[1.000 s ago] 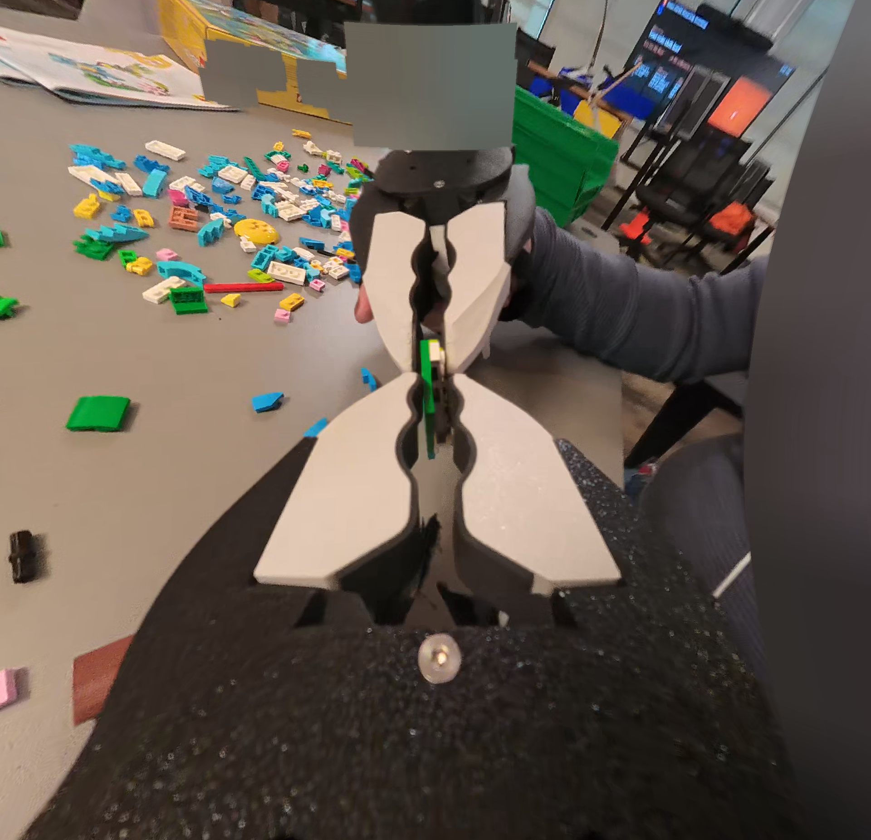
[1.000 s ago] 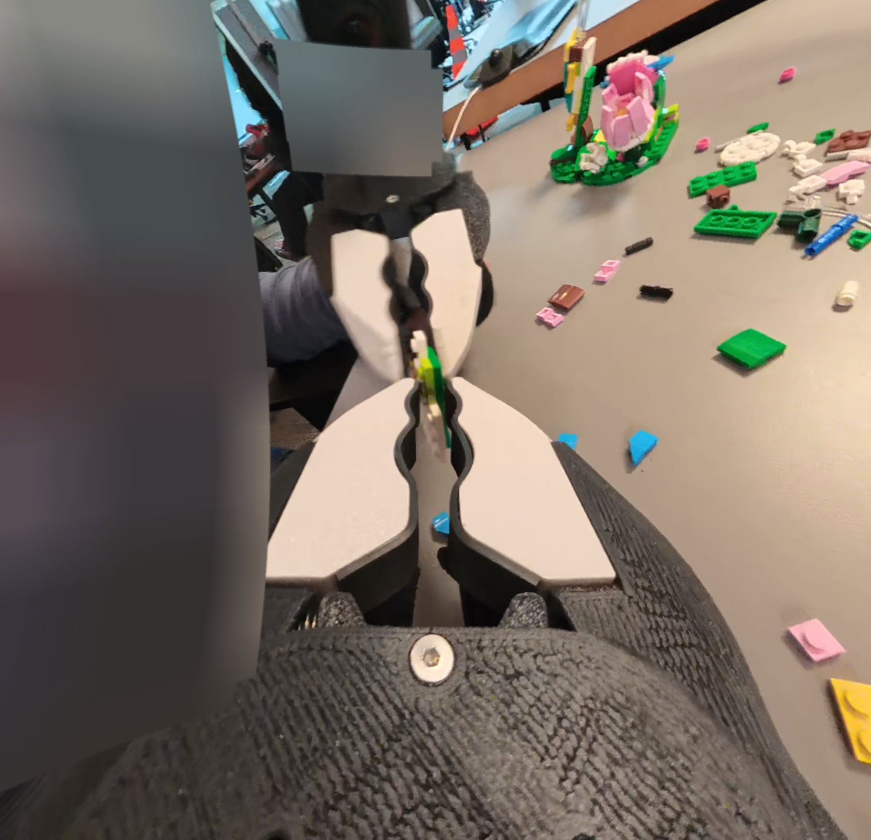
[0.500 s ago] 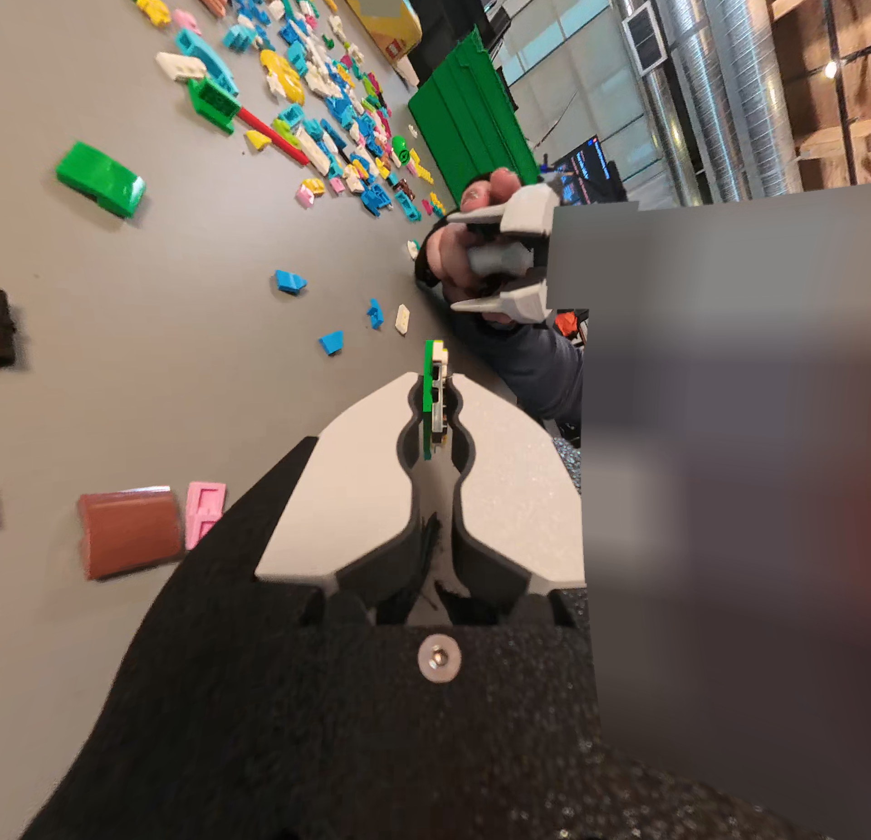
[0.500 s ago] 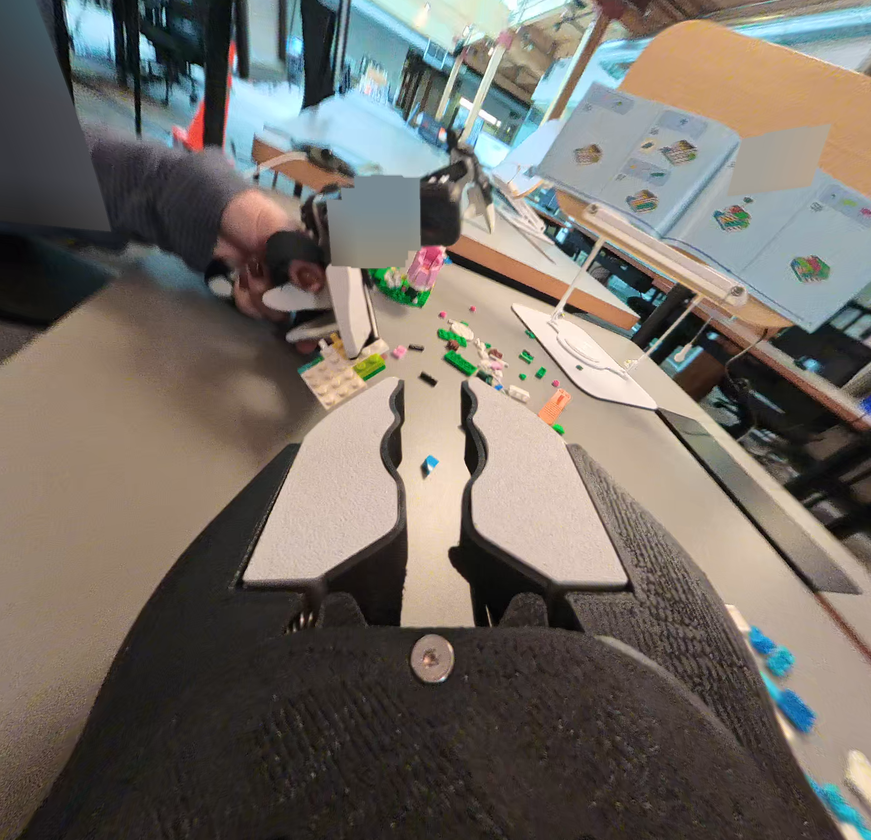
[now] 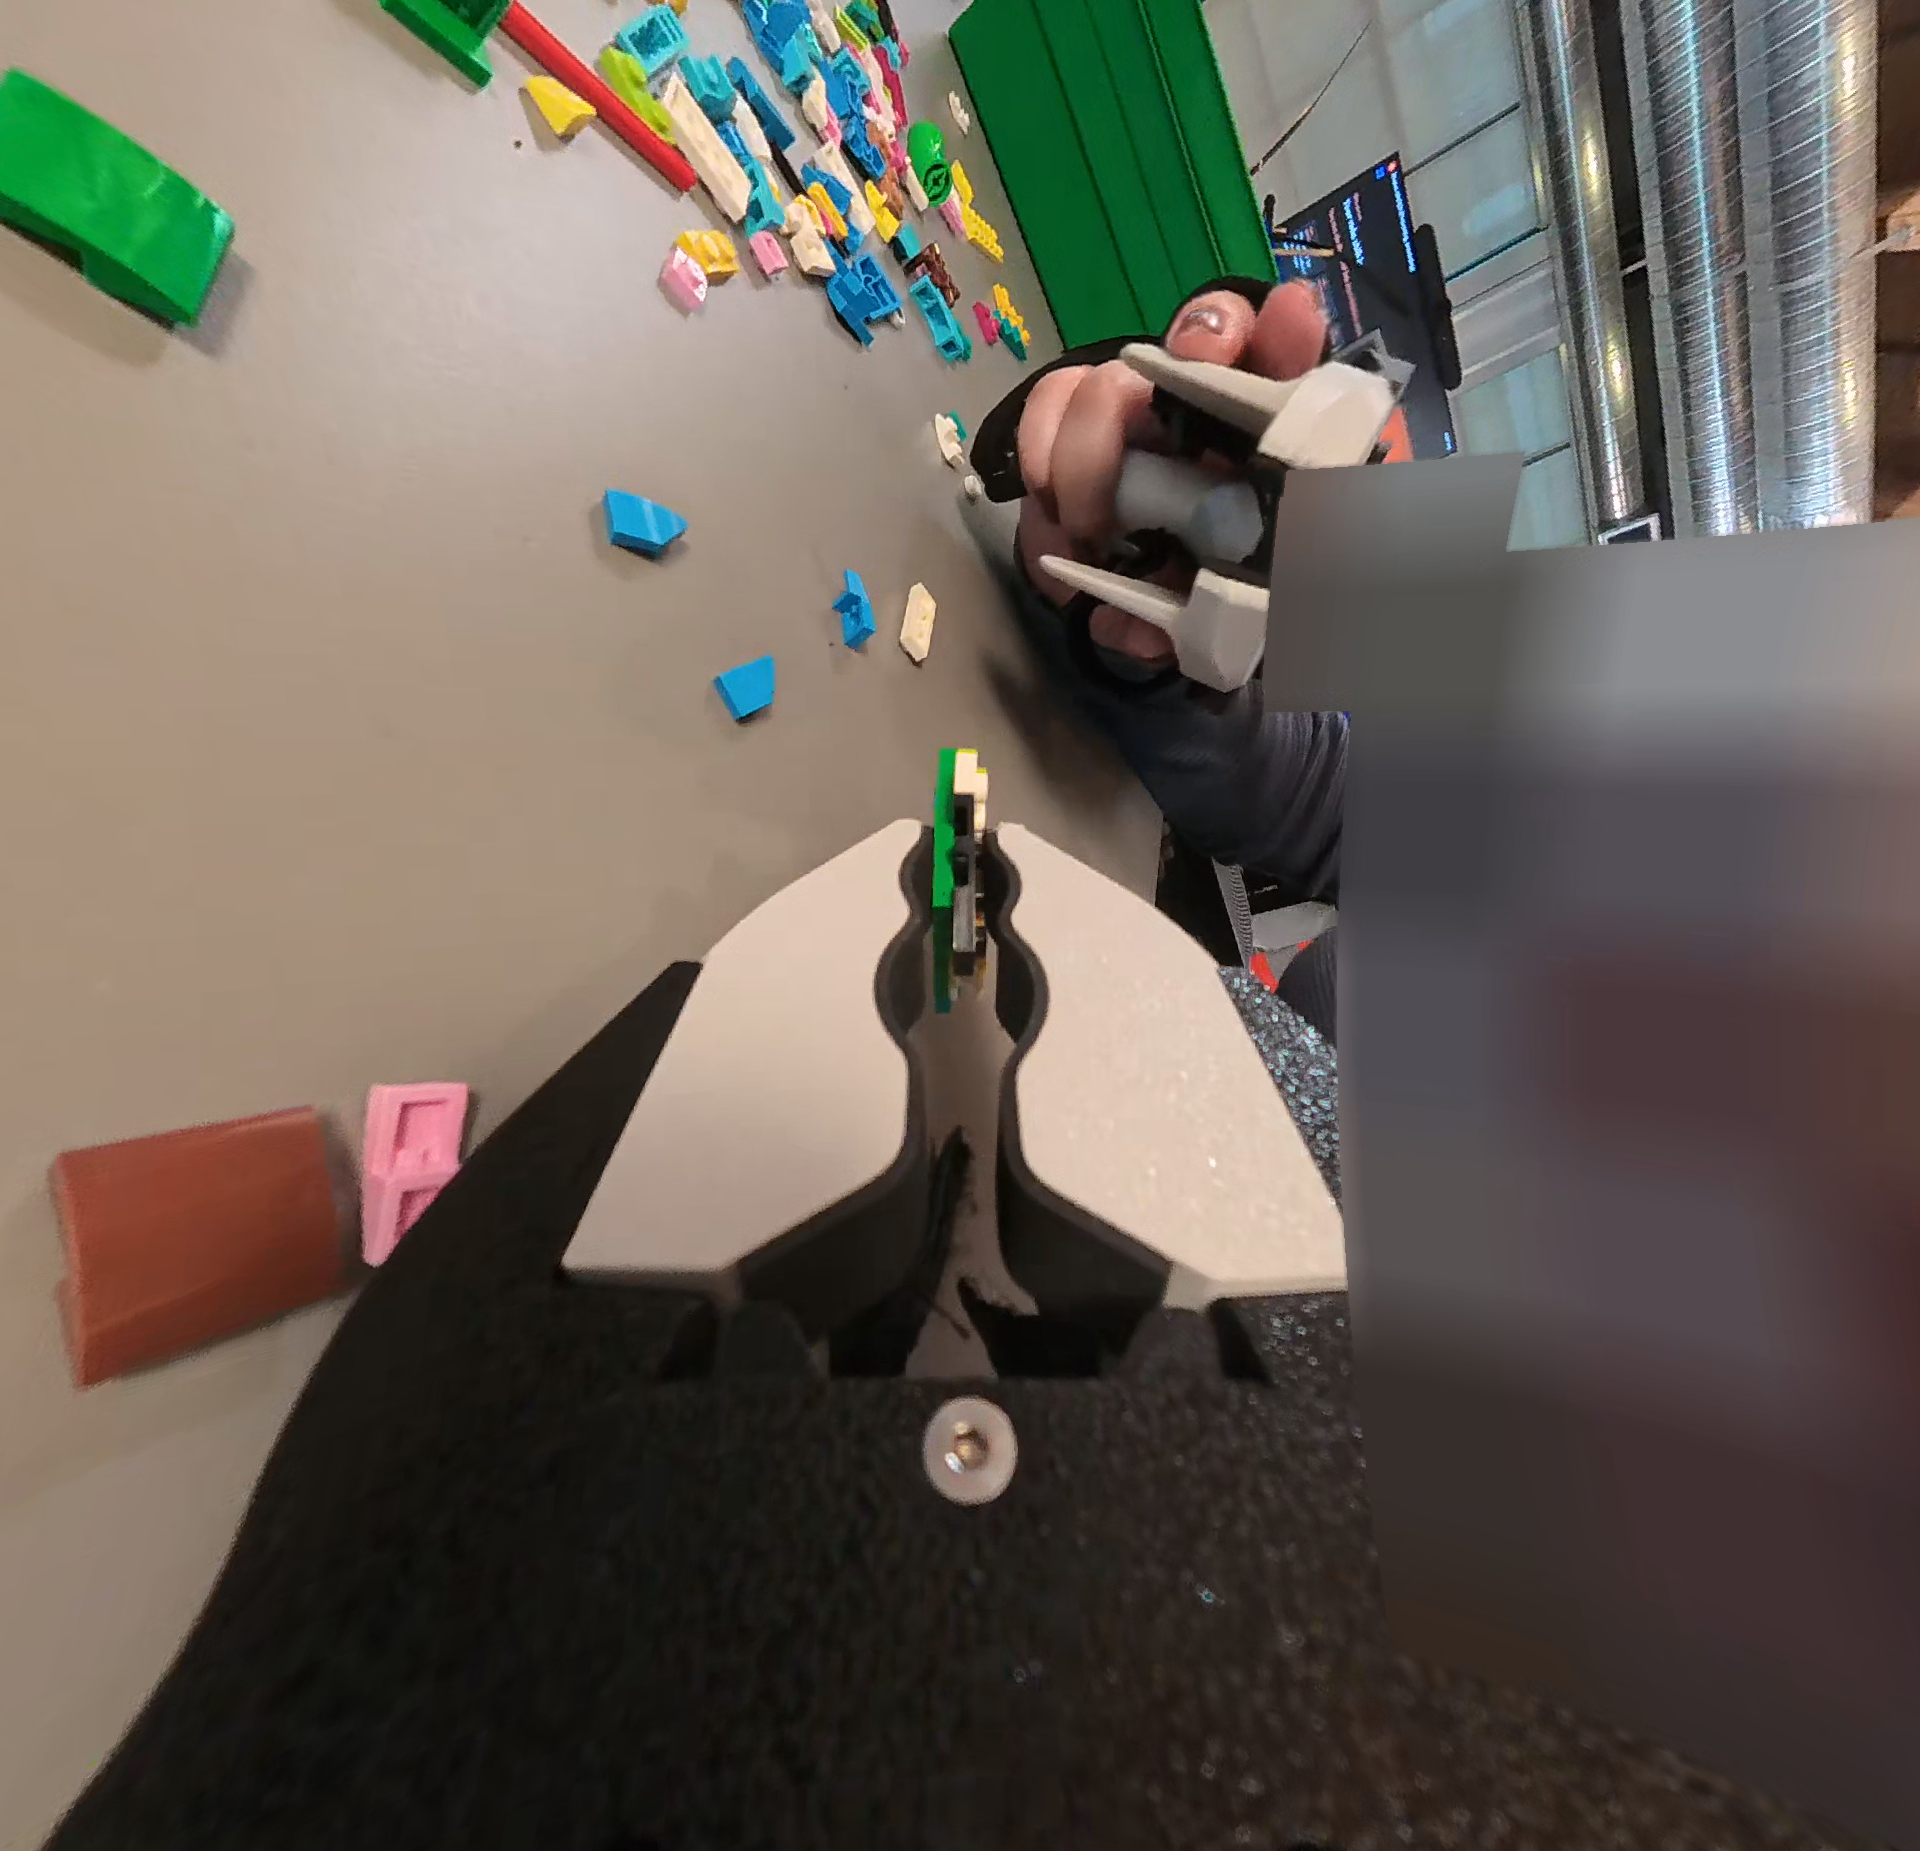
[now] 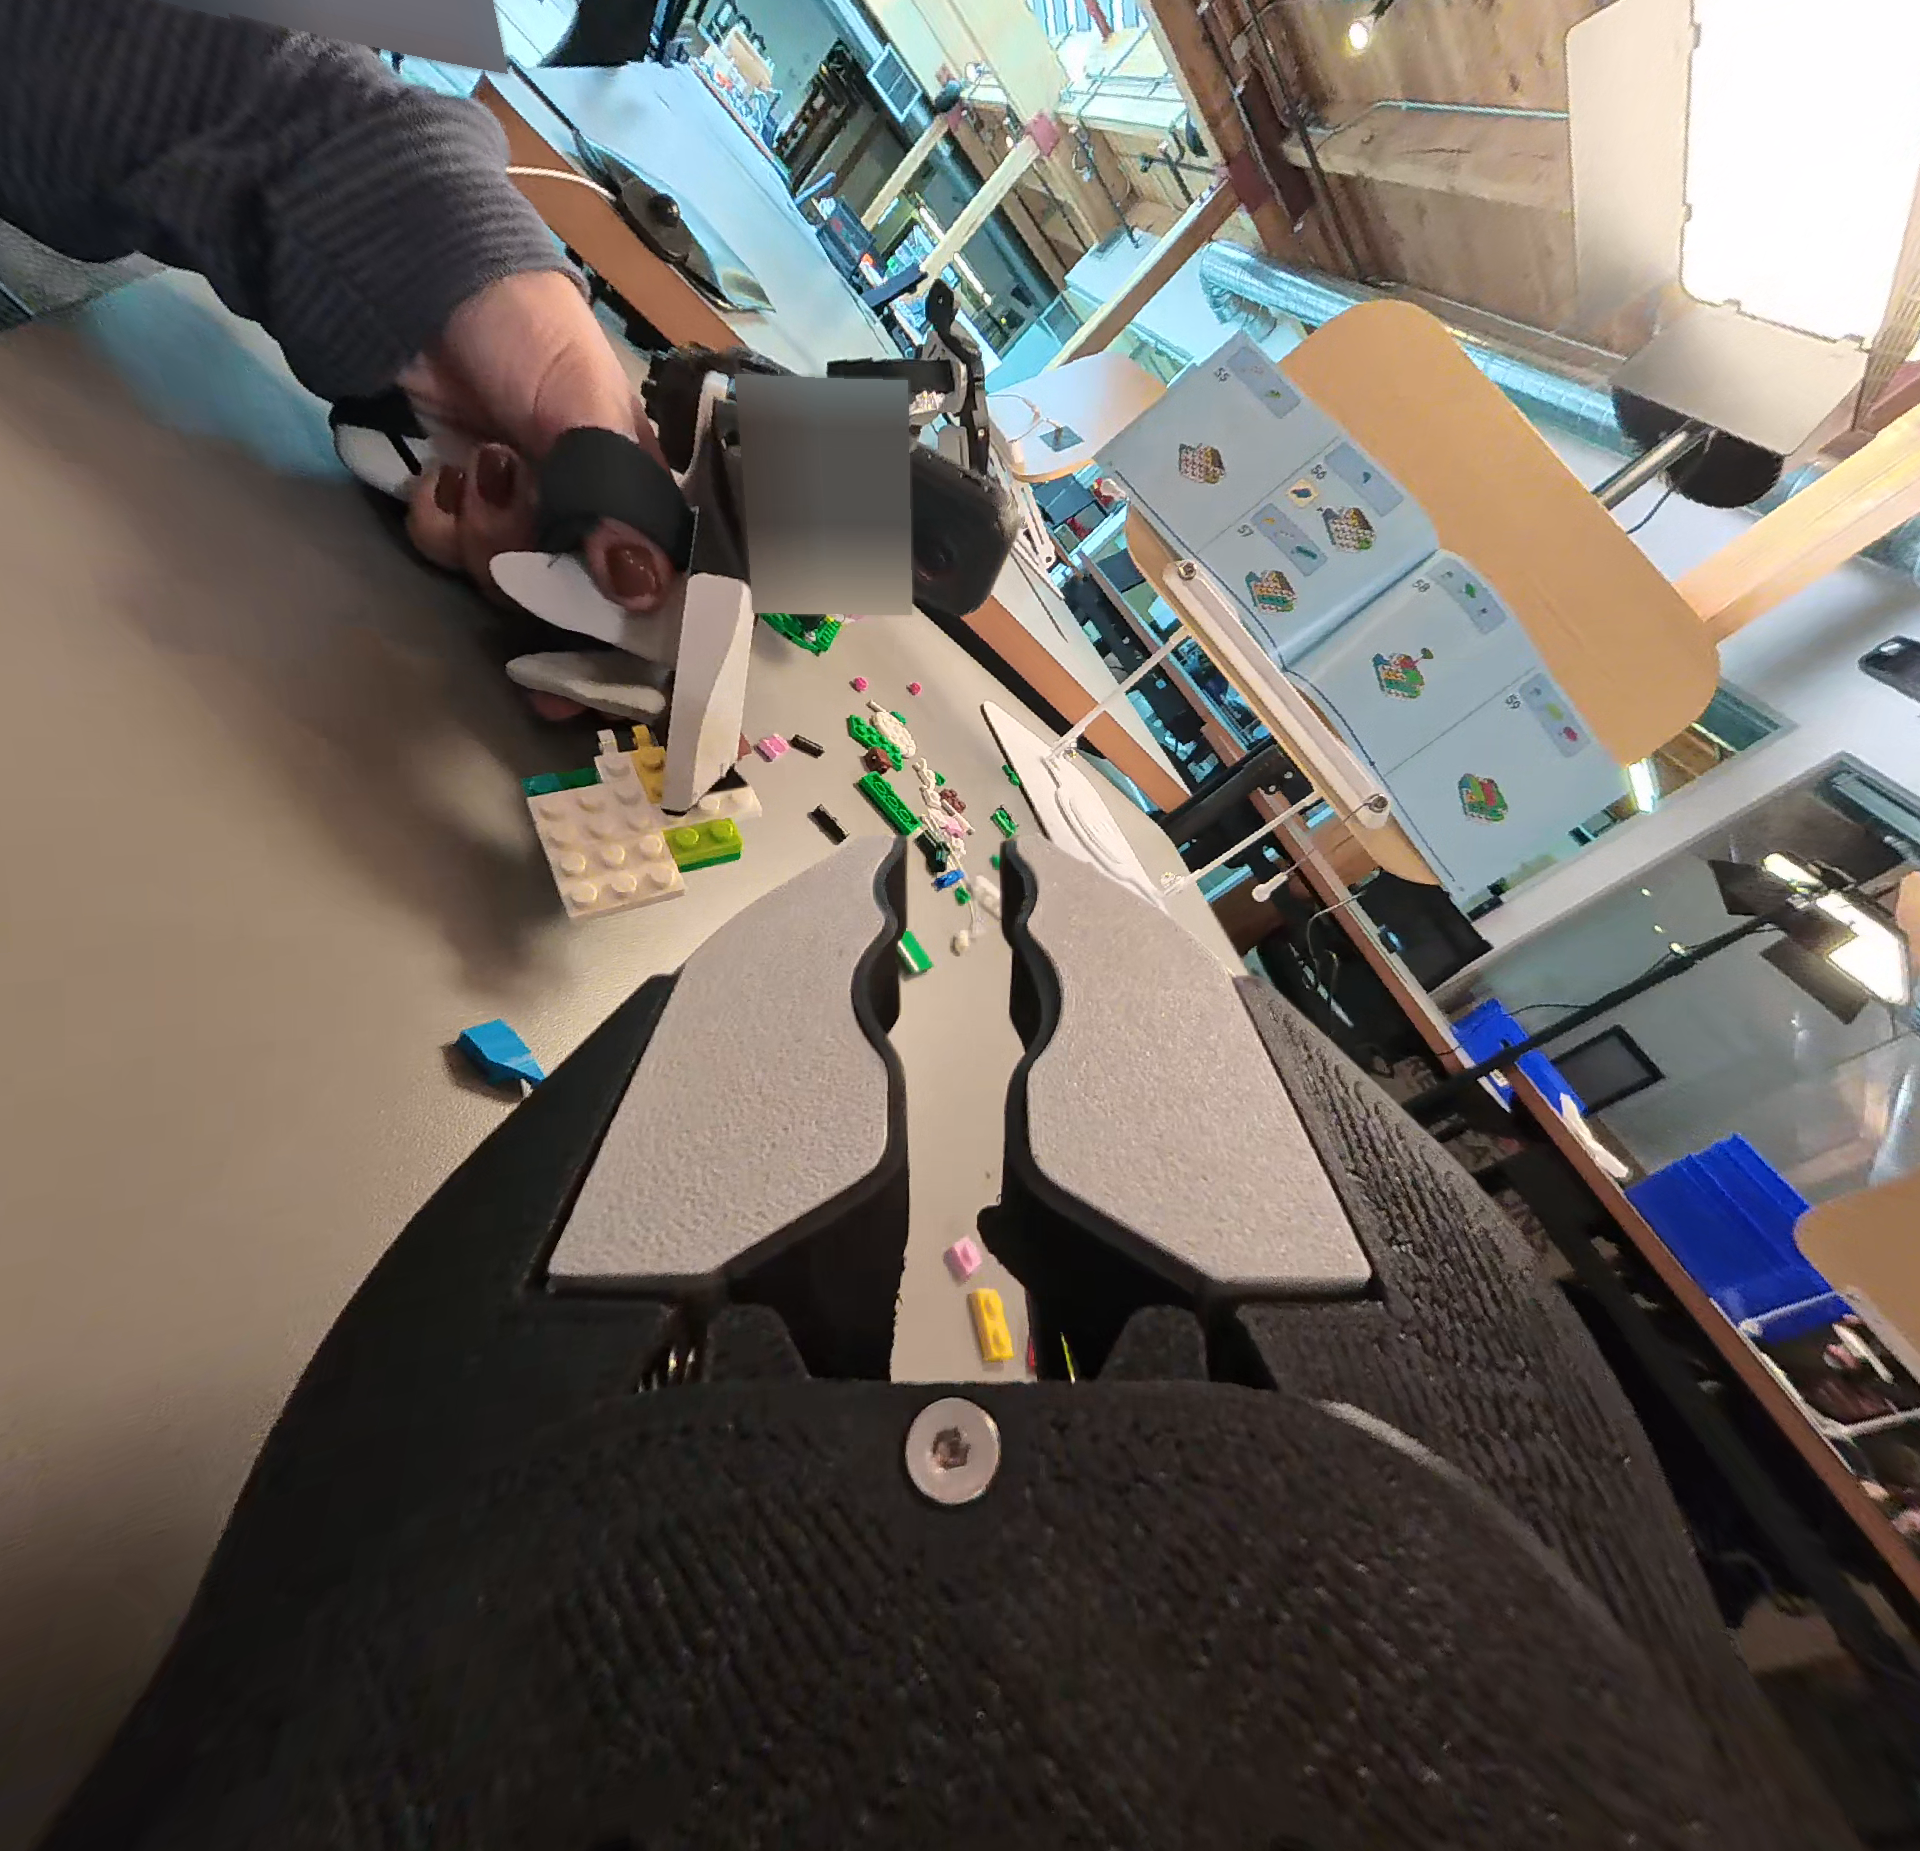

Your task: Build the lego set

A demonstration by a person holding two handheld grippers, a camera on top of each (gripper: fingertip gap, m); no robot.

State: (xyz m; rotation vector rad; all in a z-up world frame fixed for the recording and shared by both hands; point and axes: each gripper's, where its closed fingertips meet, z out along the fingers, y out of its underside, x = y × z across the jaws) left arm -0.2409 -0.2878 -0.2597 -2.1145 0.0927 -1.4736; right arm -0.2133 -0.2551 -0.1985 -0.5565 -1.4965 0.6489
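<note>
My left gripper (image 5: 961,830) is shut on a small lego assembly (image 5: 954,793), a green and white plate stack seen edge-on between its tips. In the right wrist view the same assembly (image 6: 608,851) shows as a white studded plate with a lime brick (image 6: 704,843), held low at the grey table (image 6: 260,866) by the left gripper's white finger (image 6: 707,700). I cannot tell if it touches the table. My right gripper (image 6: 951,856) is open and empty, to the right of the assembly and apart from it. The hand holding it (image 5: 1091,451) shows in the left wrist view.
A pile of loose coloured bricks (image 5: 810,139) lies far off, with a green bin (image 5: 1101,128) behind it. A green curved piece (image 5: 104,201), brown tile (image 5: 197,1240), pink piece (image 5: 410,1157) and blue slopes (image 5: 644,523) lie nearer. An instruction booklet on a stand (image 6: 1382,638) stands right, past small pieces (image 6: 914,783). One gripper's finger ends stand about 8 centimetres off the other's. From the left gripper's tips to the green curved piece (image 5: 104,201) is close to 12 centimetres.
A second ago both grippers were shut on the assembly. My right gripper has let go, opened and pulled away. My left gripper has rolled and carried the assembly down toward the table.
</note>
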